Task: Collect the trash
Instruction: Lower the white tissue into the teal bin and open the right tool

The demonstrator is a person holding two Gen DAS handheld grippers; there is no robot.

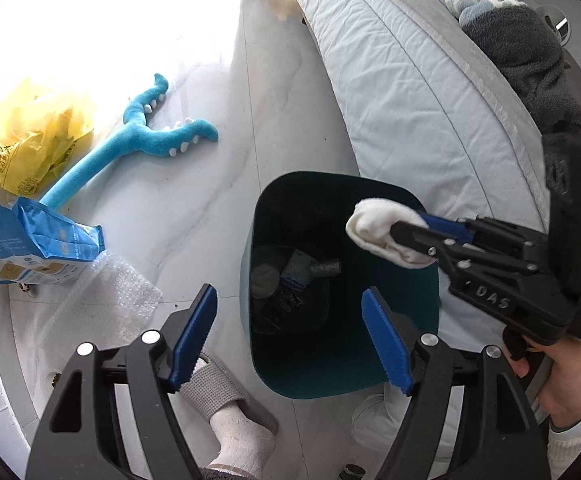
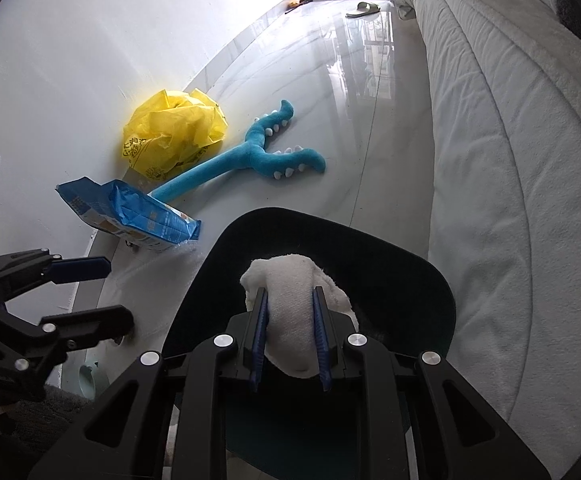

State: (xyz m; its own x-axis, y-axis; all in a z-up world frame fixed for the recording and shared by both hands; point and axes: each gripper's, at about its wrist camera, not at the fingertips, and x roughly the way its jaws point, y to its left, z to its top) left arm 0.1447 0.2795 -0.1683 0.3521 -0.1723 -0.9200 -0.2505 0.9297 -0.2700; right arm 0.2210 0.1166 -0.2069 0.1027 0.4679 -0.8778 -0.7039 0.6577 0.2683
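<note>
Our right claw (image 2: 289, 334) grips a white crumpled cloth (image 2: 290, 300), held over the rim of the dark teal bin (image 1: 422, 304) at its 2 o'clock edge. Our left claw (image 1: 288, 334) hangs wide and empty above the bin mouth. Risk as we judge it: released this close to the rim, the cloth could drape over the edge or fall toward the bed (image 1: 410, 92). Blue packet (image 1: 34, 240), yellow bag (image 1: 30, 140) and bubble wrap (image 1: 106, 300) lie on the floor around 9 o'clock.
</note>
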